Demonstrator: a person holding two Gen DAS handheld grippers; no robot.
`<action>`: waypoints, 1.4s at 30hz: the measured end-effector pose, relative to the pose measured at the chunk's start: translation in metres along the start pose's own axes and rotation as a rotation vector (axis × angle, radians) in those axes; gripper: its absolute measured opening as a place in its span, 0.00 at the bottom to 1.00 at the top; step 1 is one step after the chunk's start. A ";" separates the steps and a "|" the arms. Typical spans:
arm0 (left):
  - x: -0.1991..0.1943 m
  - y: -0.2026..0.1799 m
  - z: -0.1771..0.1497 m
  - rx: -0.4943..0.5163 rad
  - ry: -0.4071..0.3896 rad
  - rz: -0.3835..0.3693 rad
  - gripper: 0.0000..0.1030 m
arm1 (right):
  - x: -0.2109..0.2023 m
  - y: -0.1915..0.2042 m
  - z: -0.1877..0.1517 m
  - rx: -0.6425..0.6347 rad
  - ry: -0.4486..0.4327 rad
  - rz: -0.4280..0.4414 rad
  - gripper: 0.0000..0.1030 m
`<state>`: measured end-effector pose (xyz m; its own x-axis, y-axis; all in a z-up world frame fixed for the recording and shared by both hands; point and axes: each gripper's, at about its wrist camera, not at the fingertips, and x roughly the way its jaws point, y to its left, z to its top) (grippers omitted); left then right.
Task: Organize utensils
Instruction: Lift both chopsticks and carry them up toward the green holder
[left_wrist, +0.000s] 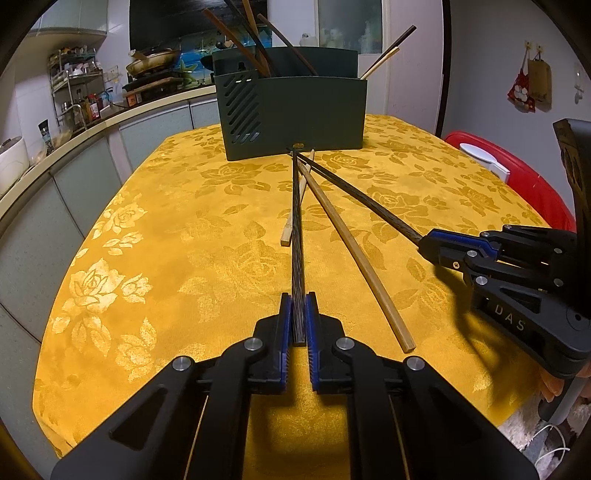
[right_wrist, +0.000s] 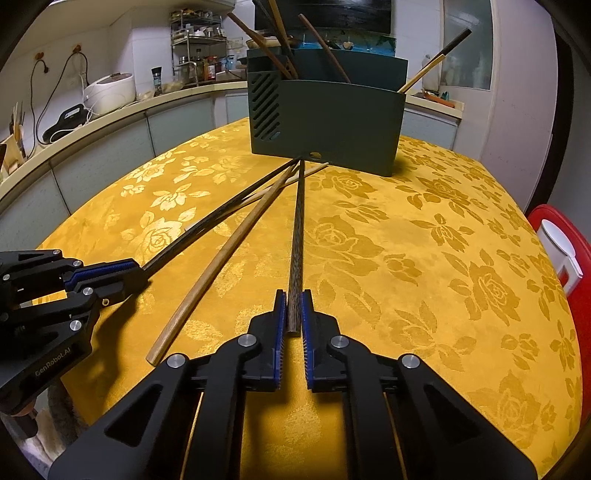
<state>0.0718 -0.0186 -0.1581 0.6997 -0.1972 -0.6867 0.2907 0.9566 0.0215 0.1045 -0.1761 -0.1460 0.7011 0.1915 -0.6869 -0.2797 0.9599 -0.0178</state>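
Note:
A dark green utensil holder (left_wrist: 295, 110) (right_wrist: 328, 118) stands at the table's far side with several chopsticks sticking out of it. My left gripper (left_wrist: 297, 314) is shut on a dark chopstick (left_wrist: 297, 236) whose tip reaches the holder's base. My right gripper (right_wrist: 294, 310) is shut on another dark chopstick (right_wrist: 297, 229), also seen in the left wrist view (left_wrist: 362, 201). The right gripper also shows in the left wrist view (left_wrist: 430, 243), and the left one in the right wrist view (right_wrist: 138, 275). A light wooden chopstick (left_wrist: 354, 251) (right_wrist: 221, 258) lies on the cloth between them. A pale chopstick (left_wrist: 295, 210) lies partly under the others.
The table carries a yellow floral cloth (left_wrist: 166, 221) (right_wrist: 424, 240). A red chair with a white object (left_wrist: 491, 162) (right_wrist: 561, 251) stands at the right. A kitchen counter (left_wrist: 74, 136) with appliances runs along the left.

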 end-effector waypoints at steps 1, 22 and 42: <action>0.000 0.000 0.000 -0.001 0.001 -0.002 0.07 | 0.000 0.000 0.000 0.002 0.002 0.001 0.08; -0.079 0.025 0.069 0.019 -0.218 0.015 0.07 | -0.090 -0.039 0.050 0.105 -0.233 0.022 0.08; -0.122 0.052 0.175 -0.015 -0.374 0.014 0.07 | -0.137 -0.058 0.140 0.086 -0.375 0.064 0.08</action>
<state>0.1162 0.0179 0.0539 0.8943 -0.2458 -0.3738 0.2714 0.9623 0.0166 0.1169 -0.2296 0.0512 0.8794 0.2978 -0.3714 -0.2858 0.9542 0.0884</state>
